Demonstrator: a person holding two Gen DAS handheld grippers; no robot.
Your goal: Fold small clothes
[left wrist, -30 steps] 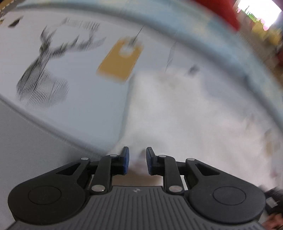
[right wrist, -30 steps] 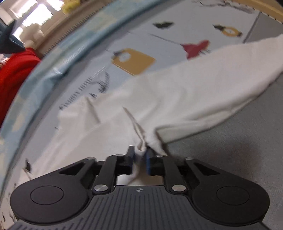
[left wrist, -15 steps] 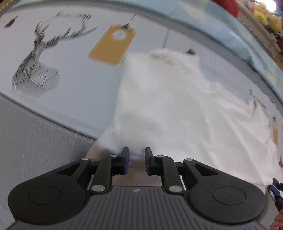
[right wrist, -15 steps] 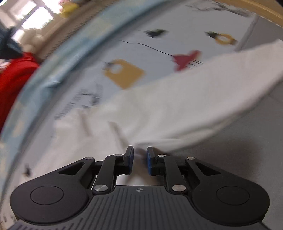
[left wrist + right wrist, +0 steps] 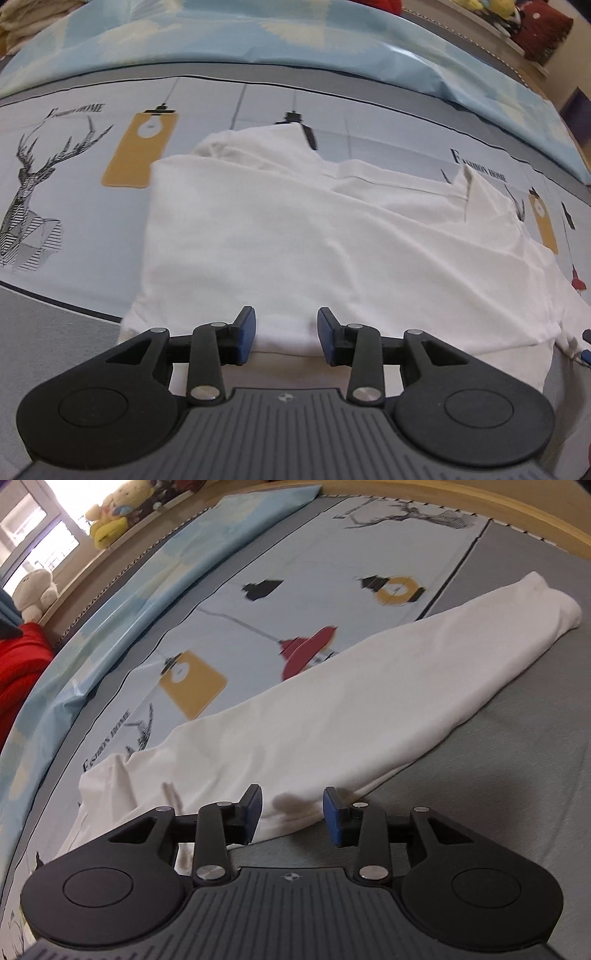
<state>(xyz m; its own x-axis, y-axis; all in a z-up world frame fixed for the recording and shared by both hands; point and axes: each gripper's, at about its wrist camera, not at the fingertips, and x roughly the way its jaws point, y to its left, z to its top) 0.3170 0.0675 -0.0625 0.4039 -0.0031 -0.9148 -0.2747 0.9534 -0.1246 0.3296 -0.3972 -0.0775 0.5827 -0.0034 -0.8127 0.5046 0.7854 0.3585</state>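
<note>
1. My left gripper (image 5: pixel 286 328) has just been opening; its blue pads (image 5: pixel 246 334) stand spread, with the near hem of the white garment (image 5: pixel 332 240) lying between them but pressed by neither.
2. My right gripper (image 5: pixel 292 812) has likewise just been opening; its jaws are apart over the near edge of the same white garment (image 5: pixel 332 716), and nothing is pinched.
3. The garment lies on the printed bedsheet (image 5: pixel 74 192), folded over along its length. In the right wrist view it runs as a long band toward the grey area of the bed (image 5: pixel 517 775), its far end rounded and loose.
4. Step in hand, as I judge it: a lengthwise fold has been laid down and both edges let go.
5. The next move, I judge, calls for regripping at one short end and carrying it over the other; the cloth is limp, so both layers must be caught together or the fold will slide open.
</note>
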